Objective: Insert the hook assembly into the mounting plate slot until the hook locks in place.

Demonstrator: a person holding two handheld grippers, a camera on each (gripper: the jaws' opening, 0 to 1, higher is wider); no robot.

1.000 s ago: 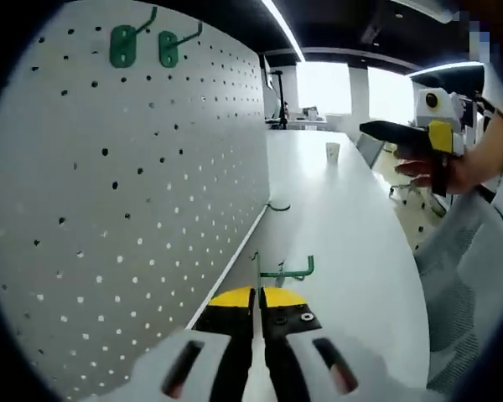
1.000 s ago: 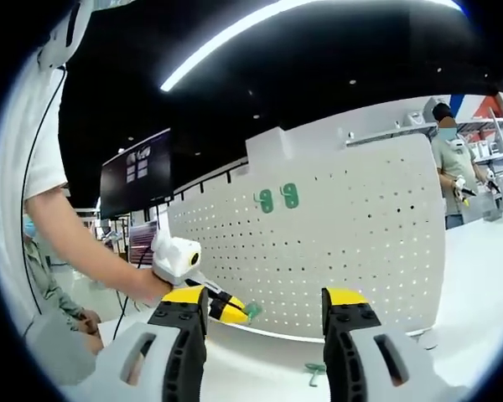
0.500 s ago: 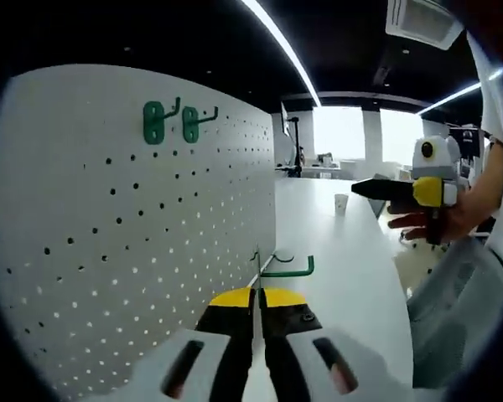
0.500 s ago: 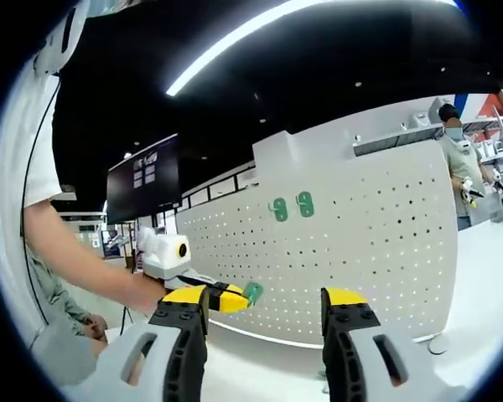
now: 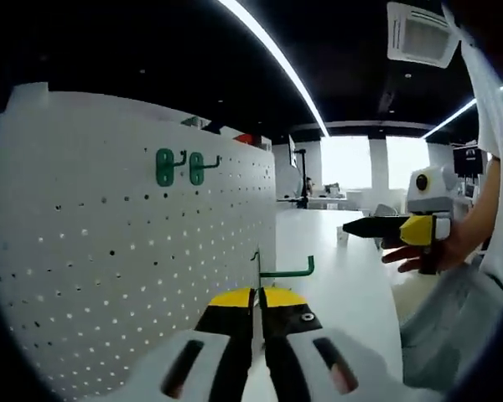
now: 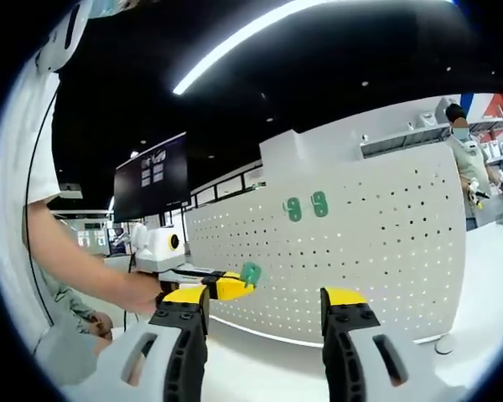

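Left gripper [image 5: 257, 295]: yellow-tipped jaws pressed together at the bottom of the left gripper view, clamped on the plate edge of the green hook [image 5: 283, 270]. In the right gripper view it enters from the left, with the hook's green plate [image 6: 251, 273] at its tip.
Green hook: held in the air in front of the pegboard [image 5: 109, 251], not touching it. Its thin arm runs sideways from the jaws and ends in an upturned tip. It sits lower than the mounted hooks.
Right gripper [image 6: 264, 306]: jaws spread wide apart with nothing between them. In the left gripper view it appears at the right [image 5: 377, 227], held by a hand [image 5: 423, 251], well apart from the pegboard.
Person: a bare forearm [image 6: 75, 260] and a white sleeve at the left of the right gripper view.
Table [image 5: 335, 276]: white surface running along the foot of the pegboard.
Pegboard: white perforated panel, upright on the table, with regular rows of small holes.
Mounted hooks [image 5: 178, 167]: two green hooks side by side near the top of the pegboard; also seen in the right gripper view [image 6: 306, 207].
Monitor [image 6: 151, 176]: dark screen behind the pegboard's left end in the right gripper view.
Background person [image 6: 469, 167]: stands beyond the pegboard's far right edge.
Ceiling light [image 5: 272, 54]: long bright strip overhead.
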